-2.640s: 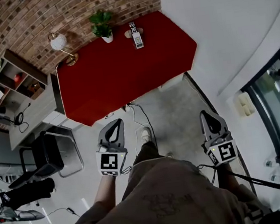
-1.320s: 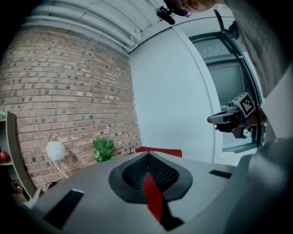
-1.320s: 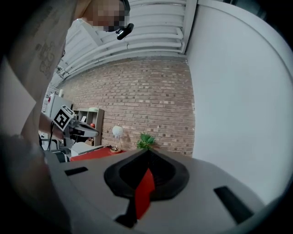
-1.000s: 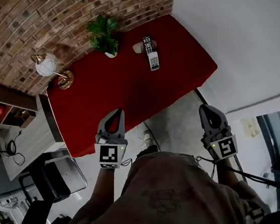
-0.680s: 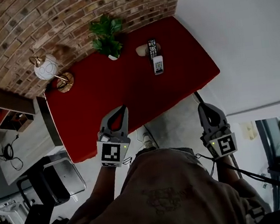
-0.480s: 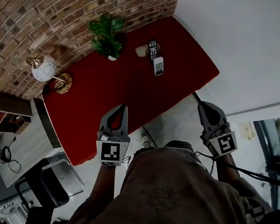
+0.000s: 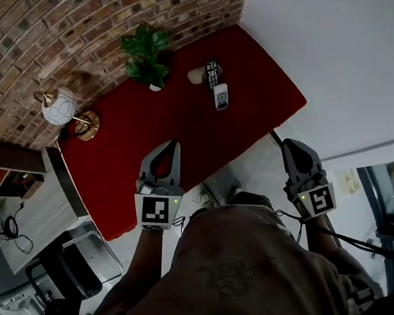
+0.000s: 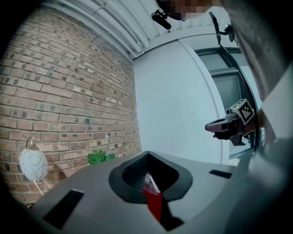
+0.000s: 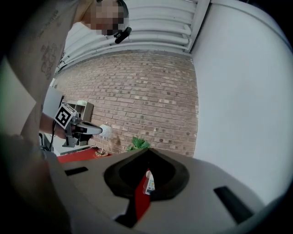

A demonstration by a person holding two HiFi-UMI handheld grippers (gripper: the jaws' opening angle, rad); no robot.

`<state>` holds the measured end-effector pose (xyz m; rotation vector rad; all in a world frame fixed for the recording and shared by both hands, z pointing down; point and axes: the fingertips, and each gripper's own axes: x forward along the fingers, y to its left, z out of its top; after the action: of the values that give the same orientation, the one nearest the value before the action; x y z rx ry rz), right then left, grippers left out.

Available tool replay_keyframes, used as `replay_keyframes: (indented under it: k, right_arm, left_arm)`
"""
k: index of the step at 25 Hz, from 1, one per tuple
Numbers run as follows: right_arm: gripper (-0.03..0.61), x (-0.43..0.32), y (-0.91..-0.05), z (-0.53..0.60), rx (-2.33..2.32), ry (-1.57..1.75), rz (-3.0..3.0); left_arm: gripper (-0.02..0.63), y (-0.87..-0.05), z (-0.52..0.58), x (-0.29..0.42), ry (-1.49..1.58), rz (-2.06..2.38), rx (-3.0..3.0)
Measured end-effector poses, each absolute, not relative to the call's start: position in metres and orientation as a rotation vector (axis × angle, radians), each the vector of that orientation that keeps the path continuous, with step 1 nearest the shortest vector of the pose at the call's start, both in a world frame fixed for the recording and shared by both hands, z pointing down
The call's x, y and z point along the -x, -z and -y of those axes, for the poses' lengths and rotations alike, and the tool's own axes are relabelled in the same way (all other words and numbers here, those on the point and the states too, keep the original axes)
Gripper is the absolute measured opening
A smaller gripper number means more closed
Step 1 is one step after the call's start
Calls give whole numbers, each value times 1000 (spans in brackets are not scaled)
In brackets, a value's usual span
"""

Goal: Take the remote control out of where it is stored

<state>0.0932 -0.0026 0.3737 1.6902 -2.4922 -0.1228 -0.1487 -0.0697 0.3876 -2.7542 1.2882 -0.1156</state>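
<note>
The 1 red bench fills more of the head view than moments ago. The person has walked up, so the reach is shortening, though no grasp has begun. On it stand 1 plant at 11 o'clock and 1 lamp at 10. The 2 grippers, left gripper and right gripper, have jaws together and empty. The 2 remotes, black remote and white remote, lie at 1 o'clock beside 1 pale holder, well apart from both grippers.
</note>
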Motion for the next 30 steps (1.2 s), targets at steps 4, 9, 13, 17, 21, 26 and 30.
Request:
replay_keyframes:
  k: [4, 9, 13, 17, 21, 26, 30]
  right_arm:
    - [13, -95, -371, 7, -1678, 130, 2513]
    - [12, -100, -368, 15, -1658, 141, 2539]
    - [12, -109, -368, 19, -1636, 143, 2556]
    - [12, -123, -366, 26, -1631, 136, 2587]
    - [12, -136, -364, 30, -1627, 127, 2613]
    - [12, -155, -368, 34, -1617, 111, 2633]
    - [12, -164, -371, 37, -1602, 107, 2647]
  left_arm:
    - [10, -380, 73, 146, 102, -1302, 2735]
    - [10, -383, 80, 142, 135, -1333, 2733]
    - [11, -381, 81, 131, 154, -1352, 2719]
    - [11, -376, 82, 119, 164, -1375, 2702]
    - [11, -375, 83, 106, 191, -1383, 2705]
    - [11, -373, 84, 83, 203, -1382, 2706]
    - [11, -371, 84, 68, 205, -1365, 2701]
